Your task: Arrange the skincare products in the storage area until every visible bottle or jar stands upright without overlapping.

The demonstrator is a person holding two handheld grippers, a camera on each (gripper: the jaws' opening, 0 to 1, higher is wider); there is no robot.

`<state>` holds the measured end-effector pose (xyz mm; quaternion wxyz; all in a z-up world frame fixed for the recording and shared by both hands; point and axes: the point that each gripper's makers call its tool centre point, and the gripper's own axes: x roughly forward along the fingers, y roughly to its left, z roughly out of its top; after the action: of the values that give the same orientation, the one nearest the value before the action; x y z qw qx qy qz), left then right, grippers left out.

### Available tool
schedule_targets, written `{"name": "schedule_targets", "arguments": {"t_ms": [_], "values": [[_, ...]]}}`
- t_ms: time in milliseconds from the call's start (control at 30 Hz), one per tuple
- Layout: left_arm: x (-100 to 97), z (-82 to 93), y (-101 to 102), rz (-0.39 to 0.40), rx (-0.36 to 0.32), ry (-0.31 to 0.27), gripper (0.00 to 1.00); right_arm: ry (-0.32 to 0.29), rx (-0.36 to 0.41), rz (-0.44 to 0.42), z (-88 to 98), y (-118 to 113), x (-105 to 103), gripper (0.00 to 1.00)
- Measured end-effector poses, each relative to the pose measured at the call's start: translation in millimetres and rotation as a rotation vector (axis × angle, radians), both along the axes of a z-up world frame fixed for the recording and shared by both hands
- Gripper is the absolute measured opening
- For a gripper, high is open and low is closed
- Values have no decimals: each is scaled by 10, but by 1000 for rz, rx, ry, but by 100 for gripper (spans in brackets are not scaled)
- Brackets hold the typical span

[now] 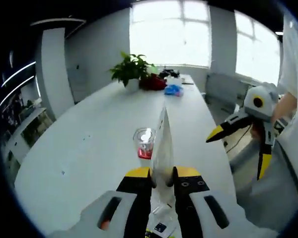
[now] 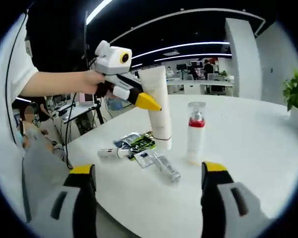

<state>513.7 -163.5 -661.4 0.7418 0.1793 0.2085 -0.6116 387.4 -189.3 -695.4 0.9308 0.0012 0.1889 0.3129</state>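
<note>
i'm holding the white tube (image 2: 156,106) upright with the left gripper (image 2: 148,101), jaws closed on it high up while its capped end is resting on the white table (image 2: 258,148); in the left gripper view the same tube (image 1: 163,148) is rising edge-on between my yellow-tipped jaws. the right gripper (image 2: 149,171) is hanging wide open and empty near the table edge, and it is also showing at the right of the left gripper view (image 1: 241,144).

the clear bottle with the red band (image 2: 195,130) is standing upright just right of the tube, close but apart. the small sachets and slim tubes (image 2: 139,148) are lying flat in a loose pile near the tube's base (some seem to be overlapping, though the fisheye is making that hard to judge).

the risk i'm seeing: the tube is tall on a narrow cap, so if i'm letting go off-vertical it is likely toppling, right onto the bottle or down onto the pile. its cap may also be sitting on a sachet edge, which would be tilting it. opening the jaws unevenly could drag it sideways.
</note>
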Motion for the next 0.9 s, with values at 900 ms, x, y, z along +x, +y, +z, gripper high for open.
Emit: {"name": "schedule_targets", "arguments": {"t_ms": [900], "values": [[343, -558, -148, -11, 17, -17, 13, 7, 14, -99, -45, -157, 97, 88]]}}
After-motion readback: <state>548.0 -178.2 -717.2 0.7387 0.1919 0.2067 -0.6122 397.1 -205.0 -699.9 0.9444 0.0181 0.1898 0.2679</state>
